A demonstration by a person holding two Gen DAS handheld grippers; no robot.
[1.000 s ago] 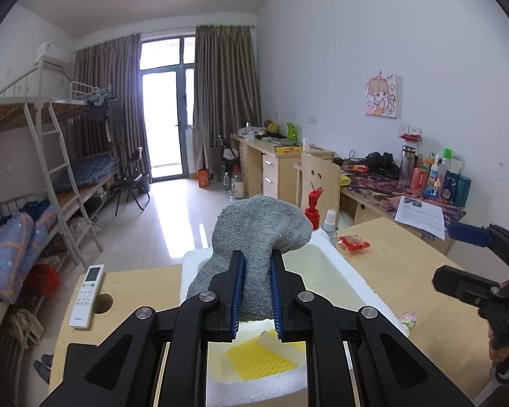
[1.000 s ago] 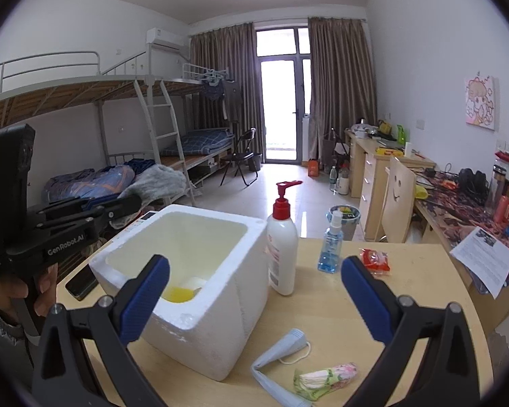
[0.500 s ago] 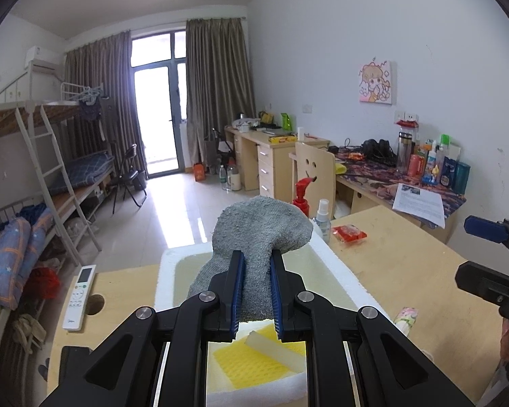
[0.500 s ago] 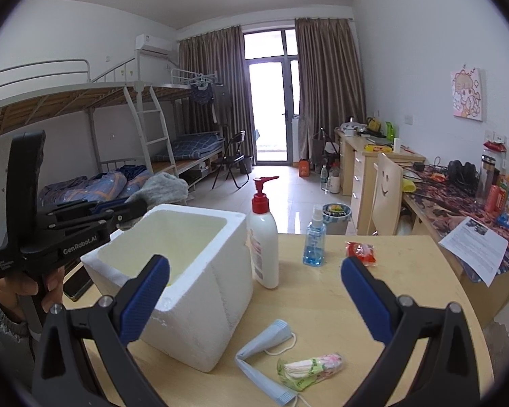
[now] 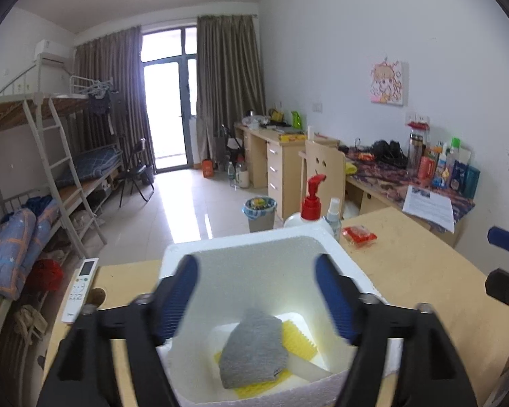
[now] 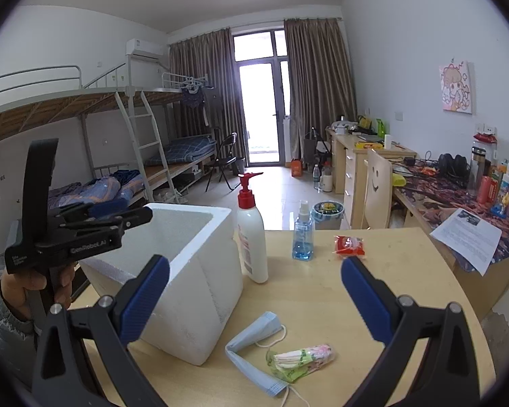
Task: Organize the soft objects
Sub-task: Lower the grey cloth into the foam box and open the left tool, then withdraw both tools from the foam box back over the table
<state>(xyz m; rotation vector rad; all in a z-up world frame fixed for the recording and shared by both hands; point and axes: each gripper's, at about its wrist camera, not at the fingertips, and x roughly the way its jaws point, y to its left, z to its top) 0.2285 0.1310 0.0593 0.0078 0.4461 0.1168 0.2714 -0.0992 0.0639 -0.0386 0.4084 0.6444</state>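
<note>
A grey cloth [image 5: 252, 349] lies inside the white foam box [image 5: 254, 240] on top of a yellow sponge [image 5: 297, 341]. My left gripper [image 5: 256, 296] is open and empty above the box; it also shows in the right wrist view [image 6: 118, 217], over the box [image 6: 193, 291]. My right gripper [image 6: 254, 300] is open and empty above the table. A blue face mask [image 6: 254, 342] and a floral tissue pack [image 6: 300, 359] lie on the table below it. The right gripper's fingers [image 5: 504, 237] show at the right edge of the left wrist view.
A white pump bottle [image 6: 252, 240] stands against the box's right side, a blue spray bottle [image 6: 302, 234] and a red packet [image 6: 349, 246] behind it. A remote control [image 5: 79, 285] lies on the wooden table [image 6: 322, 288] left of the box. A printed sheet [image 6: 468, 237] lies far right.
My left gripper opened and let go of the grey cloth, which dropped into the foam box onto the yellow sponge. My right gripper stayed open and shifted slightly.
</note>
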